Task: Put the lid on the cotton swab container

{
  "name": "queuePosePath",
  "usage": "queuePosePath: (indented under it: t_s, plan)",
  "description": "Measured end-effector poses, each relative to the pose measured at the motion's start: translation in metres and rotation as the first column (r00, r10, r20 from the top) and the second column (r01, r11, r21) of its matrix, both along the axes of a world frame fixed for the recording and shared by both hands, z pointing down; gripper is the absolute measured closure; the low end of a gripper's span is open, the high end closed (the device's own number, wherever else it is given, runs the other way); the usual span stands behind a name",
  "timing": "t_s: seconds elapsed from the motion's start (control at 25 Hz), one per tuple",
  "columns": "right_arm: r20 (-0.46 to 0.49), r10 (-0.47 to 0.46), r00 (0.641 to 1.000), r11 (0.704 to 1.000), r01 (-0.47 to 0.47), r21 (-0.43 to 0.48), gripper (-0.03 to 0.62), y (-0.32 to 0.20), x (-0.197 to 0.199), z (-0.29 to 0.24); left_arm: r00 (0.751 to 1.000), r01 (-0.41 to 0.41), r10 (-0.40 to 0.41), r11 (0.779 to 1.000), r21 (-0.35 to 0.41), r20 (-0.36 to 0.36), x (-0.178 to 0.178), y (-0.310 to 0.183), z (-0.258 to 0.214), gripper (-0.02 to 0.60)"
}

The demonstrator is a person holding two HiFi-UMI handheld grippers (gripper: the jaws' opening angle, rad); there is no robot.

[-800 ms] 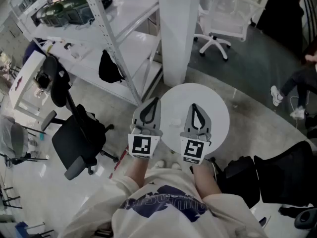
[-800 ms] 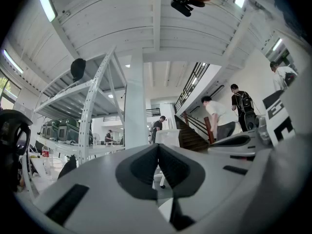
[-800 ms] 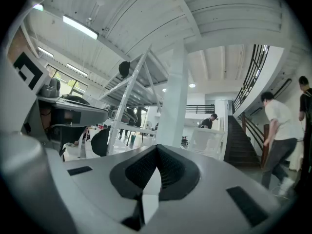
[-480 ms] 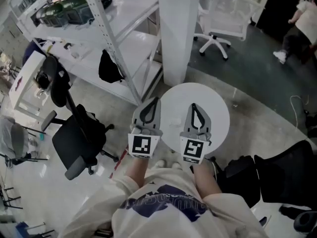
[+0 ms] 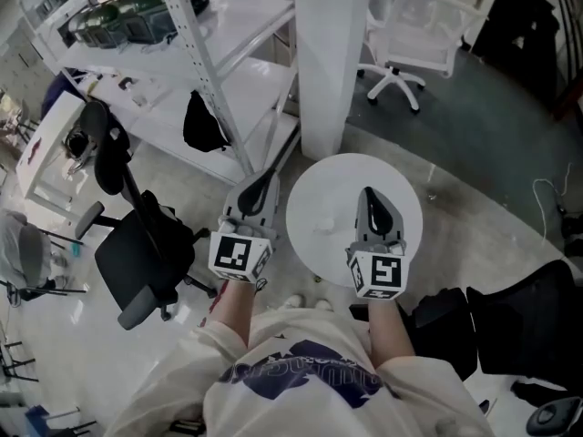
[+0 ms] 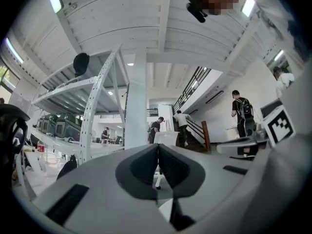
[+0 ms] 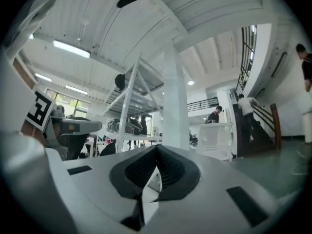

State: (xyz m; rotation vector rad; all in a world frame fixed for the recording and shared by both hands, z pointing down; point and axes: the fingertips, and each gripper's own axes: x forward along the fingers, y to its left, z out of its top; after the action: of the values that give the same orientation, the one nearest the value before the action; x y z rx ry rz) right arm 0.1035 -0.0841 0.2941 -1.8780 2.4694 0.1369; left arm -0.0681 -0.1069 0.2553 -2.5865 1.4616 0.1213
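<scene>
I have both tools up in front of me over a round white counter (image 5: 332, 178). The left tool (image 5: 261, 182) hangs just off the counter's left edge, over the grey floor (image 5: 474, 135). Its own view shows the two dark pads of the left tool (image 6: 158, 152) pressed together with nothing between them. The right tool (image 5: 370, 197) sits above the right half of the counter, towards the near edge. In its own view the ribbed pads of the right tool (image 7: 157, 152) also meet at the tip and hold nothing.

Near the middle of the counter, between the two tools and touching neither, lies a small pale see-through thing (image 5: 321, 227). It is too faint for me to tell whether it is the cotton swab container or its lid.

Beyond the far edge stands a square white pillar (image 5: 328, 62). To its left is a white metal shelving rack (image 5: 214, 57) with a black bag (image 5: 202, 124) on a lower shelf. A black office chair (image 5: 137, 253) stands off the left edge, and a white mesh office chair (image 5: 414, 25) stands past the pillar.
</scene>
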Motion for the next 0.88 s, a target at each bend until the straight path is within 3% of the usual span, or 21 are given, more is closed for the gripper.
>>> queuePosePath:
  t_s: [0.2,0.44,0.56,0.68,0.88]
  plan:
    - [0.113,0.043,0.993,0.999,-0.043,0.0,0.577,0.005,0.056,-0.008,0.994,-0.11,0.111,0.993,-0.028,0.021,-0.03,-0.001,-0.012,0.583]
    - [0.144,0.103,0.984,0.994,-0.105,0.006,0.54,0.015,0.115,-0.016,0.992,-0.115,0.119,0.99,-0.08,0.048,-0.062,0.005,0.0,0.577]
    - [0.133,0.112,0.985,0.994,-0.113,0.0,0.528,0.015,0.129,-0.015,0.98,-0.144,0.162,0.977,-0.157,0.113,-0.063,0.007,0.029,0.522]
    - [0.119,0.098,0.988,0.995,-0.096,-0.017,0.523,0.01,0.135,-0.01,0.949,-0.188,0.244,0.945,-0.266,0.198,-0.052,0.012,0.071,0.457]
    - [0.096,0.025,0.995,0.997,-0.017,-0.079,0.51,-0.005,0.127,0.004,0.864,-0.277,0.421,0.856,-0.437,0.278,-0.018,0.03,0.139,0.388]
